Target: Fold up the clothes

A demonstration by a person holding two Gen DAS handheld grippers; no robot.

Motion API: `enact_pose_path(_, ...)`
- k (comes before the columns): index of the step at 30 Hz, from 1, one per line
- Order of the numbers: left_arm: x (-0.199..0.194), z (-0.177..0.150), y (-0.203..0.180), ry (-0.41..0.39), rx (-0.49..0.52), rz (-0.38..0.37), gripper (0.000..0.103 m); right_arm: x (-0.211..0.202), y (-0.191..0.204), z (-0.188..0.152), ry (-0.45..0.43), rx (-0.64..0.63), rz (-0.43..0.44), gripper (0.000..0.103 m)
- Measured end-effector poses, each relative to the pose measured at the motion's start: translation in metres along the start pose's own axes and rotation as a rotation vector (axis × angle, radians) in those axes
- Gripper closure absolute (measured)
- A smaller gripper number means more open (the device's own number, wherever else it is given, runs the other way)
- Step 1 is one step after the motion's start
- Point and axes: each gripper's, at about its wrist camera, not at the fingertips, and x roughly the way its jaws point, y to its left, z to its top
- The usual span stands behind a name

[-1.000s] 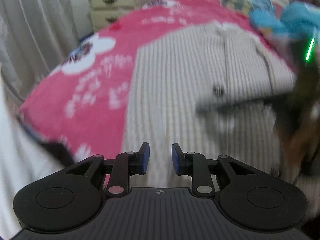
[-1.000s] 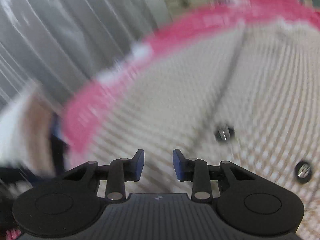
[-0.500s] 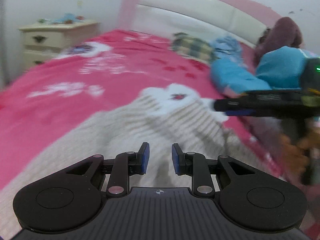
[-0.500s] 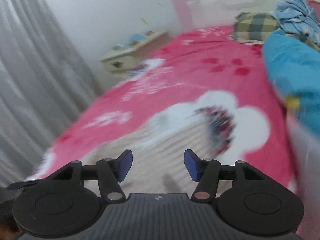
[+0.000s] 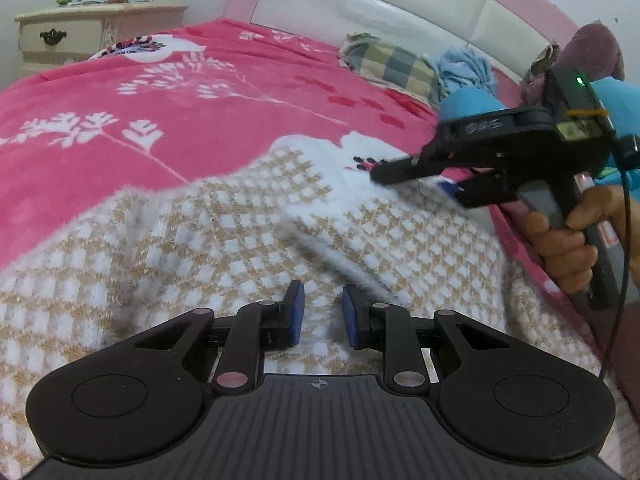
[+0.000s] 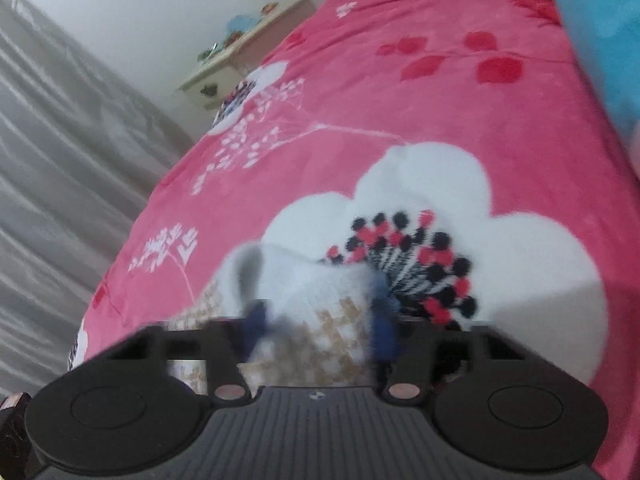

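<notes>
Knit: a cream-and-tan checked garment [image 5: 248, 232] fills the lower half of the left wrist view, spread over a pink floral blanket [image 5: 120, 112]; its far edge reaches a white flower print at frame centre.
Left gripper [image 5: 320, 314]: low centre of its own view, blue pads a narrow gap apart, hovering over the knit with nothing between them.
Right gripper [image 6: 318, 320]: blurred in its own view, its jaws have just been closing; a corner of the knit [image 6: 320, 300] lies between the blue pads, but the blur hides whether they press on it.
Right gripper, seen from the left camera [image 5: 420, 172]: at the right edge, held by a hand [image 5: 568, 248], fingertips at the garment's far right corner.
Background: nightstand [image 5: 80, 36] upper left, white headboard [image 5: 380, 4] along the top, a checked pillow [image 5: 388, 64] and blue cloth [image 5: 468, 68] upper right.
</notes>
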Motion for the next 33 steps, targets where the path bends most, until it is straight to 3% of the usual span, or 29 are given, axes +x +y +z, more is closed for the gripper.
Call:
enact_pose_path(1,0.002,0.001,0.000,0.000,0.001,-0.001,0.081,-0.006,0.006,0.000,-0.016,-0.027,0.020,0.089)
enact_pose_path(7,0.002,0.003,-0.002,-0.001,0.018,0.008,0.081,-0.055,0.054,-0.012,-0.103,-0.199,0.186,0.091)
enact_pose_path(11,-0.013,0.007,-0.001,0.008,-0.023,0.005,0.081,-0.083,0.087,-0.038,-0.106,-0.332,0.233,0.091)
enact_pose_path(13,-0.033,0.009,0.011,0.026,-0.093,-0.016,0.080,-0.095,0.102,-0.051,-0.111,-0.412,0.222,0.091)
enact_pose_path(16,-0.074,0.007,0.048,0.030,-0.296,-0.029,0.080,-0.108,0.129,-0.080,-0.115,-0.589,0.188,0.091)
enact_pose_path(18,-0.104,0.007,0.072,-0.020,-0.419,0.003,0.080,-0.111,0.154,-0.110,-0.113,-0.780,0.131,0.091)
enact_pose_path(20,-0.133,0.013,0.086,-0.099,-0.467,0.030,0.080,-0.107,0.177,-0.150,-0.107,-1.026,0.042,0.091)
enact_pose_path(24,-0.169,0.038,0.075,-0.239,-0.392,0.018,0.079,-0.078,0.196,-0.235,-0.056,-1.546,-0.141,0.091)
enact_pose_path(26,-0.166,0.047,0.058,-0.239,-0.314,-0.062,0.074,-0.061,0.190,-0.270,-0.031,-1.765,-0.216,0.090)
enact_pose_path(27,-0.157,0.050,0.047,-0.198,-0.266,-0.112,0.074,-0.055,0.186,-0.280,-0.028,-1.823,-0.246,0.089)
enact_pose_path(29,-0.129,0.045,0.025,-0.092,-0.147,-0.127,0.074,-0.051,0.181,-0.290,-0.043,-1.864,-0.285,0.086)
enact_pose_path(31,-0.096,0.029,0.011,0.024,-0.042,-0.053,0.075,-0.056,0.180,-0.292,-0.052,-1.850,-0.315,0.070)
enact_pose_path(33,-0.075,0.009,0.012,0.080,-0.003,0.014,0.076,-0.071,0.182,-0.286,-0.038,-1.758,-0.319,0.066)
